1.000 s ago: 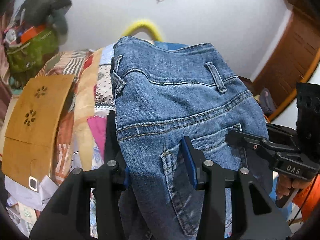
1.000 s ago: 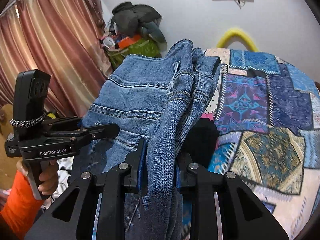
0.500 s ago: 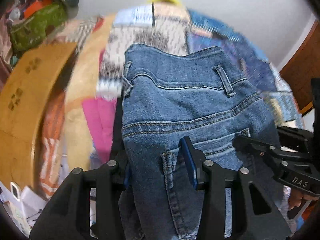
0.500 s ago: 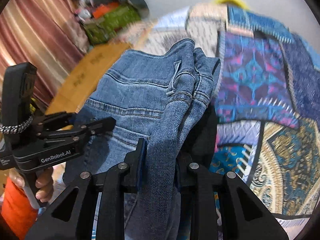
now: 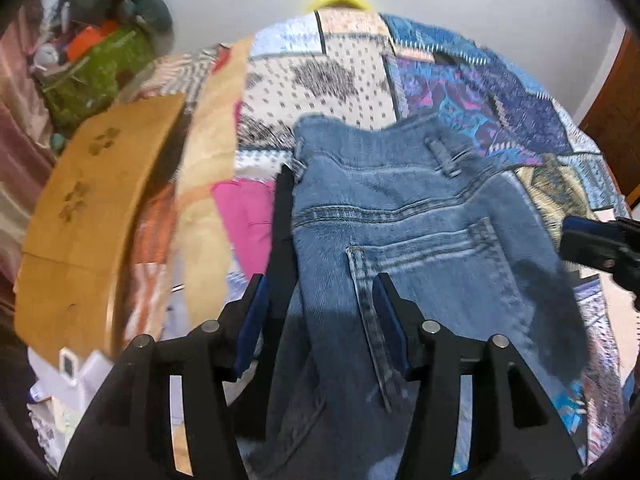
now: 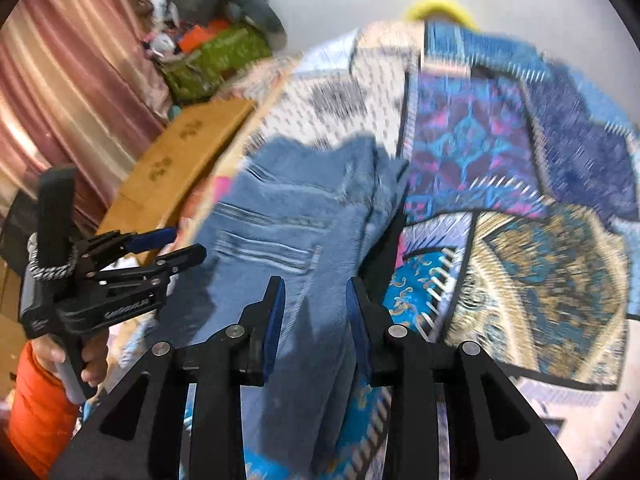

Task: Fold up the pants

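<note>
Blue denim pants, folded lengthwise, lie with their waistband on the patchwork bedspread; the back pocket faces up. My left gripper stands open with the denim loose between its blue pads. My right gripper is also open, its jaws wide around the bunched edge of the pants. The left gripper also shows in the right wrist view, open at the pants' left side. The right gripper's tip shows at the right edge of the left wrist view.
A curved wooden board lies along the bed's left side. A pile of bags and clothes sits by the pink curtain. A yellow hoop stands behind the bed, and a wooden door is at the right.
Both grippers lowered the pants toward the bed and opened, letting go of the denim. The waistband has dropped from upright onto the bedspread.
</note>
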`<action>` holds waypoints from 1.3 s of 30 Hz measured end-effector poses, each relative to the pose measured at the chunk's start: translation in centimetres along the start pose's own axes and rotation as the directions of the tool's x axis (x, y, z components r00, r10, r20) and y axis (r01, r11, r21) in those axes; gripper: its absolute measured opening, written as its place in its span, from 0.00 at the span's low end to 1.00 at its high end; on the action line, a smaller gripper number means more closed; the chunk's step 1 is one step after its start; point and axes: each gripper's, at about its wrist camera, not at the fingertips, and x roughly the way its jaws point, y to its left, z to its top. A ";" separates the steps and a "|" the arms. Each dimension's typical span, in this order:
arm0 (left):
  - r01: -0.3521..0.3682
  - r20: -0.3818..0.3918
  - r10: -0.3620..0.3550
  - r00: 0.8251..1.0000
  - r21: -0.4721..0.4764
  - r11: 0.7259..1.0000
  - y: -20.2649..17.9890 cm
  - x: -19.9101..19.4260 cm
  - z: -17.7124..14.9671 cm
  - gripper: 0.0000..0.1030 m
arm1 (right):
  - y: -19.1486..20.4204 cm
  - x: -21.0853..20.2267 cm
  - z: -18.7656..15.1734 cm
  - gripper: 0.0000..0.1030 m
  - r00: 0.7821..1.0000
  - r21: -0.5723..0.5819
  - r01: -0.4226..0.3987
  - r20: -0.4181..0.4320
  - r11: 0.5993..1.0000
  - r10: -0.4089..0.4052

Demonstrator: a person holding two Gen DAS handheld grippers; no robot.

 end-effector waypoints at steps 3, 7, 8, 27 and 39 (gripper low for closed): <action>-0.005 0.076 0.006 0.997 -0.009 1.000 0.0 -4.4 -0.2 0.52 | 1.9 -4.9 -0.6 0.28 0.994 -0.039 -0.003 0.105 0.999 0.007; 0.009 0.223 -0.003 0.975 -0.027 1.000 -0.6 -13.0 -1.3 0.52 | 4.9 -12.6 -1.6 0.28 0.961 -0.076 -0.012 0.273 0.997 0.033; 0.013 0.266 -0.005 0.964 -0.030 0.999 -0.9 -15.5 -1.8 0.52 | 5.7 -14.8 -2.1 0.28 0.947 -0.085 -0.017 0.320 0.996 0.043; -0.059 0.711 0.070 0.699 -0.040 0.997 -8.1 -38.9 -17.3 0.85 | 14.9 -29.8 -14.9 0.59 0.743 -0.144 0.161 0.669 0.976 -0.023; -0.030 0.710 0.050 0.702 -0.040 0.999 -8.9 -39.8 -20.5 1.00 | 14.7 -30.5 -16.4 0.97 0.722 -0.053 0.211 0.682 0.976 -0.119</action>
